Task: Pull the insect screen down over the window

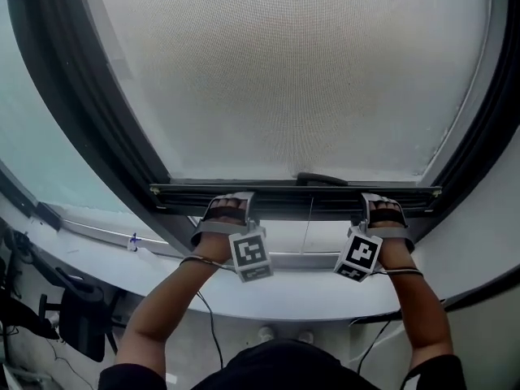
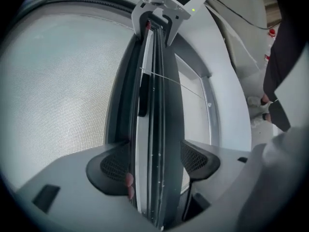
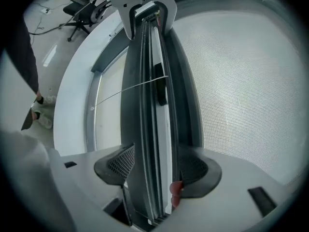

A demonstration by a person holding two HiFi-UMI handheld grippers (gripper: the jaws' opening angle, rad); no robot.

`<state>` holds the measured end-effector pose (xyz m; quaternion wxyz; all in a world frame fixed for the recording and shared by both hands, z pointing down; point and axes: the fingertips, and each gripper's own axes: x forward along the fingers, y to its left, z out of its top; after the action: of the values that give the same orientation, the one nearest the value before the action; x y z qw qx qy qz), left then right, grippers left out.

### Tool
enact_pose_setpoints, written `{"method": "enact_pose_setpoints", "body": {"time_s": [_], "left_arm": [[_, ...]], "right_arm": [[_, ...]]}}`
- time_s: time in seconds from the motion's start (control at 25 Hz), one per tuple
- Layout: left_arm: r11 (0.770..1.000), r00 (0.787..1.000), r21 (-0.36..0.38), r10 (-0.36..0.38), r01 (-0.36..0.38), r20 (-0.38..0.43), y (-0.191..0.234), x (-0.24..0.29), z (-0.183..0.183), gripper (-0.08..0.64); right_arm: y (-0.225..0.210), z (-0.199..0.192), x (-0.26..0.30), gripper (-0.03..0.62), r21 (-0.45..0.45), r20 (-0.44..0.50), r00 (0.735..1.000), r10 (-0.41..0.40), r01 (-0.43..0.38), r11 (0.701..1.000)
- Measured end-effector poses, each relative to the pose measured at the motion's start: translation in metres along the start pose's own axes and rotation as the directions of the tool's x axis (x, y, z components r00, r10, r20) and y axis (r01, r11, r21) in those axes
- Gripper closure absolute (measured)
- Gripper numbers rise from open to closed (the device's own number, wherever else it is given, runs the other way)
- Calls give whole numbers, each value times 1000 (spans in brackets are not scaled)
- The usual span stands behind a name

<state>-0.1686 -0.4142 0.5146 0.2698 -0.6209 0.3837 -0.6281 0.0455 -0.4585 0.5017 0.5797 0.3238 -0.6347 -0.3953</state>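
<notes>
A grey mesh insect screen (image 1: pixel 292 80) covers most of the window, ending in a dark bottom bar (image 1: pixel 296 198) a little above the white sill. My left gripper (image 1: pixel 227 215) is shut on the bar's left part, and my right gripper (image 1: pixel 383 214) is shut on its right part. In the left gripper view the bar (image 2: pixel 153 129) runs up between the fingers (image 2: pixel 112 170), with the other gripper (image 2: pixel 157 21) at the far end. The right gripper view shows the same bar (image 3: pixel 153 129) clamped between its fingers (image 3: pixel 197 174). A thin pull cord (image 1: pixel 309 222) hangs from the bar.
Dark window frame posts (image 1: pixel 89 112) run down both sides of the screen. A white curved sill (image 1: pixel 284 287) lies under the bar. An office chair (image 1: pixel 77 315) and cables stand on the floor at the lower left.
</notes>
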Motion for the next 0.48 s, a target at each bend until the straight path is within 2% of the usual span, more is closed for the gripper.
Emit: {"method": "enact_pose_setpoints", "body": {"time_s": [0.16,0.32,0.48], "left_arm": [[999,999,-5,-39,39,7,-29,13,0,235],[997,999,-51,-50,50,8,-34,15,0,235],[998,999,-42,-41,41,0,-42,20,0,236]], "right_arm": [[33,-2,9,310,-11,-12,999,37,-37,999],[38,-2,12,311,-11,-31,998,51,-51,999],[48,-2,16,310,-2,-29,997,69,-69,998]]}}
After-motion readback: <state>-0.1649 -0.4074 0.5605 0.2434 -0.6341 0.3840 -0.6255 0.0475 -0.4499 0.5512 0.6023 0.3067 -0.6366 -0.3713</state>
